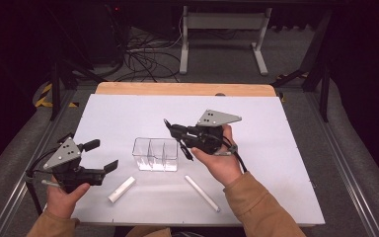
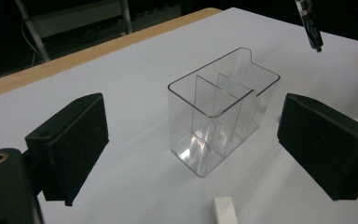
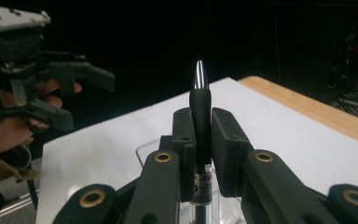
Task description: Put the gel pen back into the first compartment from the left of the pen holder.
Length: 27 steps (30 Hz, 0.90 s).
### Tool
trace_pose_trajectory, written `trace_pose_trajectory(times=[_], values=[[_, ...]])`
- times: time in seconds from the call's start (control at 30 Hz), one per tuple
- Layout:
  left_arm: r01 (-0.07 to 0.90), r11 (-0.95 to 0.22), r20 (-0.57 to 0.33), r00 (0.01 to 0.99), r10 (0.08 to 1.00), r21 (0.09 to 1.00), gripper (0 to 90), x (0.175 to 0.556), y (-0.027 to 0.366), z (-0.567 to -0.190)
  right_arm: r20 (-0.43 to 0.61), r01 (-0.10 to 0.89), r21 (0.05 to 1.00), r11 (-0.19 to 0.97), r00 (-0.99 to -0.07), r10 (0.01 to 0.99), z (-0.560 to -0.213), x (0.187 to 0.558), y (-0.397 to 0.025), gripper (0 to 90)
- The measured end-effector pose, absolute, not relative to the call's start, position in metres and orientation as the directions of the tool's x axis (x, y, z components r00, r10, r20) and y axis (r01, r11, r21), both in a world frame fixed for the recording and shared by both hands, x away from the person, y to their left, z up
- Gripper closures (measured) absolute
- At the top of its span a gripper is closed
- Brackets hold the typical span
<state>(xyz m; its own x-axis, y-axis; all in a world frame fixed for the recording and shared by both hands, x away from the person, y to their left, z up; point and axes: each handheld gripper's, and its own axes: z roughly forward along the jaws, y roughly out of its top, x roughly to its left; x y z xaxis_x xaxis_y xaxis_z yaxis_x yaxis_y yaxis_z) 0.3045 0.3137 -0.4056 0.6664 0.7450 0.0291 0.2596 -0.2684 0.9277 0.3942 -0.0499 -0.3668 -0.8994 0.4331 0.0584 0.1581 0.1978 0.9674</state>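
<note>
Pen point(image 3: 201, 109) clamped in the right tool point(image 1: 180, 140), raised just above the clear divided holder point(image 1: 155, 154) on the table point(image 1: 276, 148), apparently for dropping in, while the left tool point(image 1: 101, 155) waits apart nearby.

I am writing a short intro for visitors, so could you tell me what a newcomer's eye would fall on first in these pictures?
First, the black pen clamped upright between the jaws of the right gripper, held just above the table. Next, the clear divided organizer standing mid-table on the white table mat, directly in front of the open left gripper. Two white sticks lie near the front edge: a short one and a longer one.
</note>
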Motion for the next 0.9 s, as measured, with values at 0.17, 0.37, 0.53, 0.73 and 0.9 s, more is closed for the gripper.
trace_pose_trajectory(times=[0.17,0.37,0.53,0.73,0.9], values=[[0.258,-0.269,0.031,0.665,0.746,0.928,9.4,0.304,0.314,-0.406,0.055,0.140,0.975,0.172,-0.904,0.423,-0.365,0.395,-0.045,80.7],[0.260,-0.265,0.027,0.663,0.748,0.929,9.4,0.305,0.314,-0.406,0.053,0.121,0.982,0.144,-0.913,0.404,-0.365,0.397,-0.036,80.7],[0.261,-0.264,0.026,0.664,0.747,0.929,9.4,0.304,0.314,-0.406,0.044,0.093,0.990,0.109,-0.921,0.388,-0.364,0.399,-0.029,80.7],[0.259,-0.264,0.028,0.664,0.748,0.929,9.4,0.304,0.315,-0.405,0.054,0.102,0.989,0.104,-0.921,0.385,-0.366,0.401,-0.024,80.6],[0.258,-0.261,0.026,0.663,0.748,0.930,9.4,0.304,0.315,-0.405,0.047,0.093,0.991,0.100,-0.920,0.389,-0.365,0.402,-0.022,80.6]])
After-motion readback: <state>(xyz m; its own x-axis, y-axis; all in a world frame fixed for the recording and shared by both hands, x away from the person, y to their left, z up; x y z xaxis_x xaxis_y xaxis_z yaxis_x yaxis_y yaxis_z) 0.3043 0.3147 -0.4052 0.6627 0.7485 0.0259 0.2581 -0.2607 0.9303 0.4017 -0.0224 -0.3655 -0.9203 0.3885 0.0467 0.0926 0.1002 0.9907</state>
